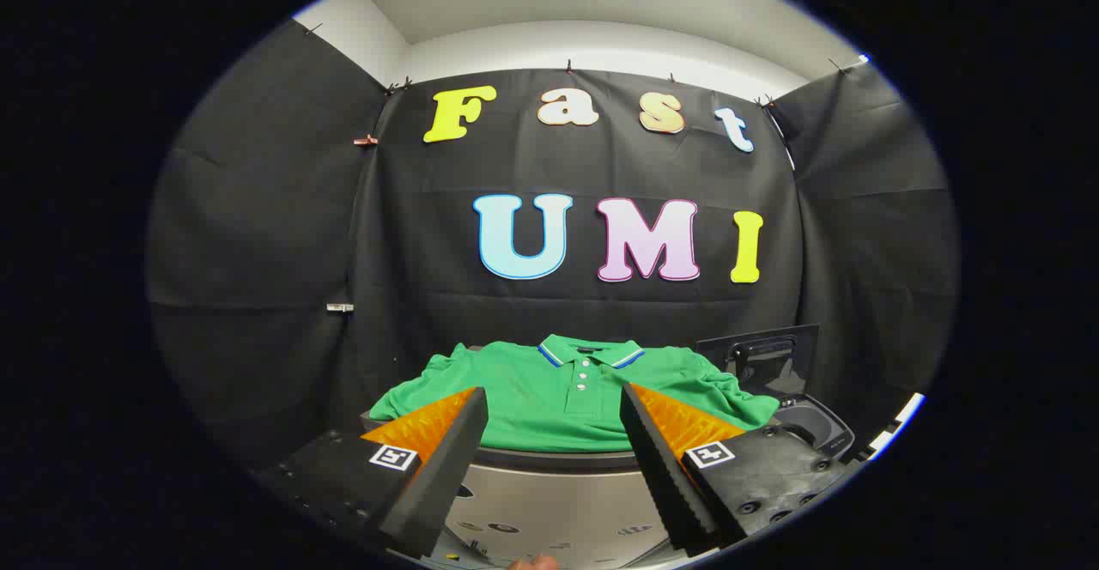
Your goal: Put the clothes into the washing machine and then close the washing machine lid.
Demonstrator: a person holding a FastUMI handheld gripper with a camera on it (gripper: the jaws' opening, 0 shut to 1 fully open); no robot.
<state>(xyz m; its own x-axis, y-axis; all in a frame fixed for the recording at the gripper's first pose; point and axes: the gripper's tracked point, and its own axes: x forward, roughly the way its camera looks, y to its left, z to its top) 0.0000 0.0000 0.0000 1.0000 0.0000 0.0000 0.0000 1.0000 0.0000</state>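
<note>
Gripper point(554, 407): fingers spread wide apart, holding nothing.
Green polo shirt point(567, 403): laid flat at 12 o'clock, beyond the fingertips; collar on the far side, button placket facing up.
Surface under shirt point(558, 460): grey top with a rounded front edge; the shirt drapes over it.
Washing machine point(811, 424): at 2 o'clock, just beside the shirt's sleeve; dark tub opening exposed.
Lid point(760, 360): raised upright behind the opening.
Obstructions: nothing lies between fingers and shirt.
</note>
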